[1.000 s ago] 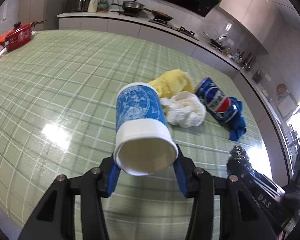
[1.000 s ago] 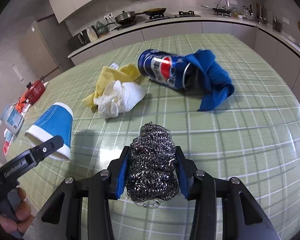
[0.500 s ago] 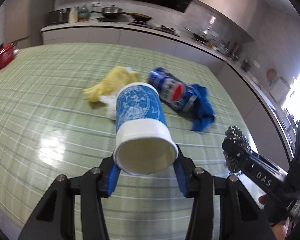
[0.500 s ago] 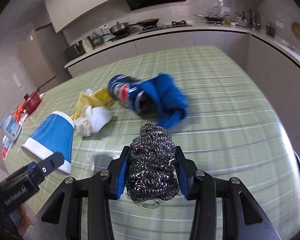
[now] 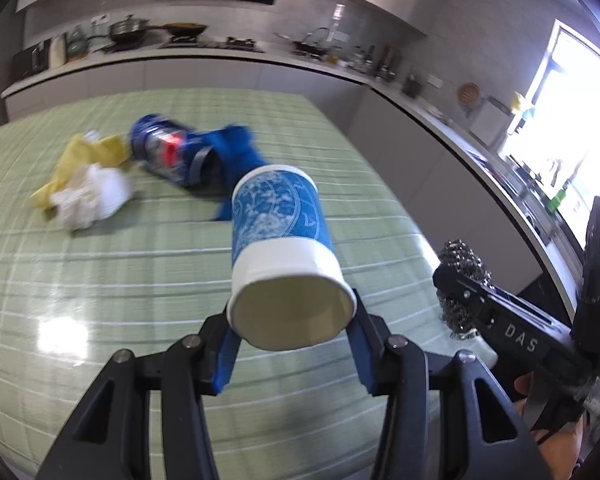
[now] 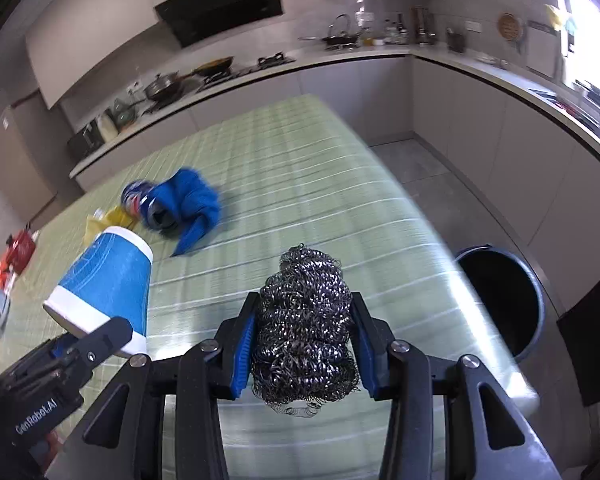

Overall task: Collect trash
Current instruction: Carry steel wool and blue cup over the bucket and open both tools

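Trash bin, round and dark (image 6: 534,312), stood on the floor off the desk's (image 6: 300,184) right edge, nearer the right tool (image 6: 303,350). That tool pinched a steel-wool scourer (image 6: 304,332); the left tool (image 5: 292,354) pinched a blue-and-white paper cup (image 5: 280,240).

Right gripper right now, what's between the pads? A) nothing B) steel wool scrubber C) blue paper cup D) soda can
B: the right gripper is clamped on the steel wool scrubber, its blue pads pressing both sides, while the blue paper cup sits in the left gripper and the soda can lies on the table.
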